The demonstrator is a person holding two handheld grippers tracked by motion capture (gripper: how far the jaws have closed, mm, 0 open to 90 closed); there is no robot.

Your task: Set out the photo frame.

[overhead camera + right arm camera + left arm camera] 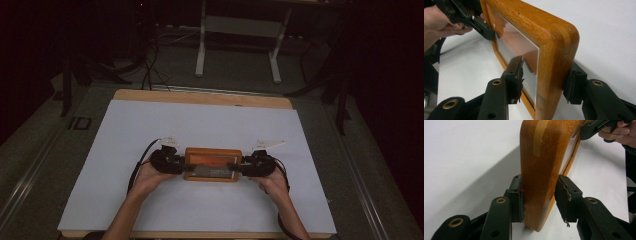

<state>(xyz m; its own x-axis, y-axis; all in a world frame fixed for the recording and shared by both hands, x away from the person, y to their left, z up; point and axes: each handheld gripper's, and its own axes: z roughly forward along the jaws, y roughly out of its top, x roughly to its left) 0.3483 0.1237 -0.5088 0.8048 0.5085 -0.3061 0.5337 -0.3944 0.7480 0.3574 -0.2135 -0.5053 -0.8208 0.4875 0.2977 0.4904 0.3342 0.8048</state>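
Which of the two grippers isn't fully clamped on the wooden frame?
The left gripper: one pad stands clear of the wooden picture frame, while the right gripper has both pads pressing on it.

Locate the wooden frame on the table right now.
In the high view the wooden frame sits near the middle of the white sheet, between the left claw and right claw, each at one end.
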